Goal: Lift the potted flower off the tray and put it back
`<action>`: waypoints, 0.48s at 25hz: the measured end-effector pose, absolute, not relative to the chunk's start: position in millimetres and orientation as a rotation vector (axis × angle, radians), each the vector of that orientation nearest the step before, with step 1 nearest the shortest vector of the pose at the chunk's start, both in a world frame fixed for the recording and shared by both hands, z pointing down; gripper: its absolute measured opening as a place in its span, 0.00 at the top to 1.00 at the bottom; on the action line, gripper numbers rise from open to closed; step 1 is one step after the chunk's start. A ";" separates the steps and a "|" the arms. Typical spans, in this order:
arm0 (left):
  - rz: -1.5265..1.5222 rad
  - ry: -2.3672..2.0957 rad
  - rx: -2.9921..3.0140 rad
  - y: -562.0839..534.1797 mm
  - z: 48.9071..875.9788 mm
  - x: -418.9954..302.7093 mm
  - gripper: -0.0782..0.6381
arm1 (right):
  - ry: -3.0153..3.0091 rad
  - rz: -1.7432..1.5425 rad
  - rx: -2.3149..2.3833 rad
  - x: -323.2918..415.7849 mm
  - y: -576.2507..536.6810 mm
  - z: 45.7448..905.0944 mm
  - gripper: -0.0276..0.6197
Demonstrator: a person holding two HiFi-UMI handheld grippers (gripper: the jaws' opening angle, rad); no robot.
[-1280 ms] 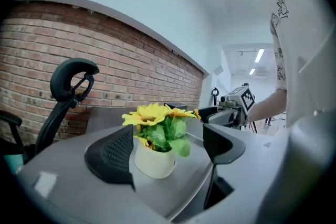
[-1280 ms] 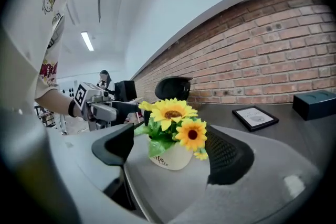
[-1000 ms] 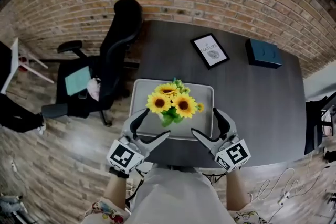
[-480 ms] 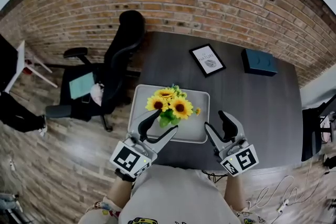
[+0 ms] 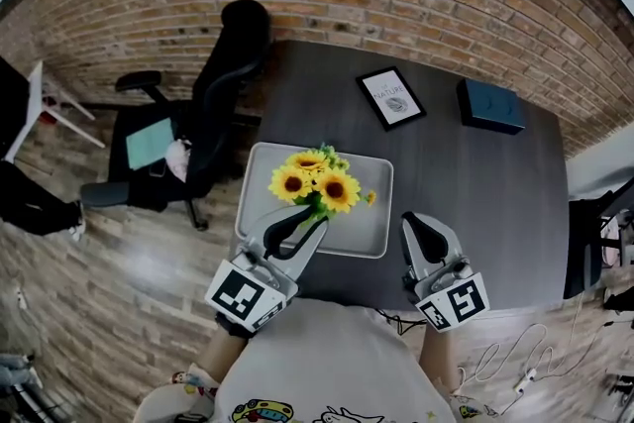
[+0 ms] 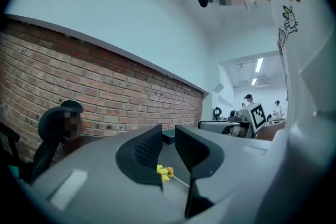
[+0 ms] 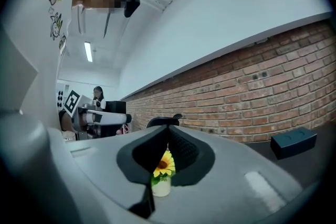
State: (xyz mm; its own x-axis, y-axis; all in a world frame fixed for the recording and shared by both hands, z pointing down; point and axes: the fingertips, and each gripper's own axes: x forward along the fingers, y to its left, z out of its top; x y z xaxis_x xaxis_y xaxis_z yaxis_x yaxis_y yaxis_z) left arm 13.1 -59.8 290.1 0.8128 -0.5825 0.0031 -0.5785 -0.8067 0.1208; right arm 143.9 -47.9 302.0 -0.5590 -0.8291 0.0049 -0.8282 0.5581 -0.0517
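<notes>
Jaws empty at the desk's near edge, the left gripper's just closed to a narrow gap, the right gripper's shut; the flower stands on the tray at the near left corner, and we fear reaching in like this would topple it.

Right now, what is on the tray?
The potted flower stands on the tray. From above its blooms hide the pot and the tray under them.
</notes>
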 end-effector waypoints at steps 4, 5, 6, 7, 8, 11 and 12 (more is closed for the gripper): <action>-0.056 -0.968 2.847 -61.0 293.7 9.2 0.88 | 2.769 -0.104 -1.457 143.8 -46.0 305.3 0.95; -0.054 -0.977 2.840 -61.6 294.6 8.0 0.88 | 2.771 -0.110 -1.455 143.6 -45.7 306.1 0.95; -0.049 -0.983 2.835 -62.3 295.8 6.9 0.88 | 2.772 -0.119 -1.453 143.3 -45.6 307.1 0.95; -0.044 -0.987 2.831 -63.0 297.0 6.0 0.88 | 2.771 -0.131 -1.448 143.1 -45.7 308.2 0.95; -0.039 -0.990 2.827 -63.7 298.2 5.4 0.88 | 2.769 -0.145 -1.441 142.8 -46.0 309.0 0.95; -0.026 -1.002 2.822 -65.0 300.7 4.3 0.88 | 2.773 -0.156 -1.426 141.1 -46.5 310.4 0.95; -0.023 -1.007 2.822 -65.2 301.2 3.8 0.88 | 2.775 -0.157 -1.422 140.3 -46.7 310.6 0.95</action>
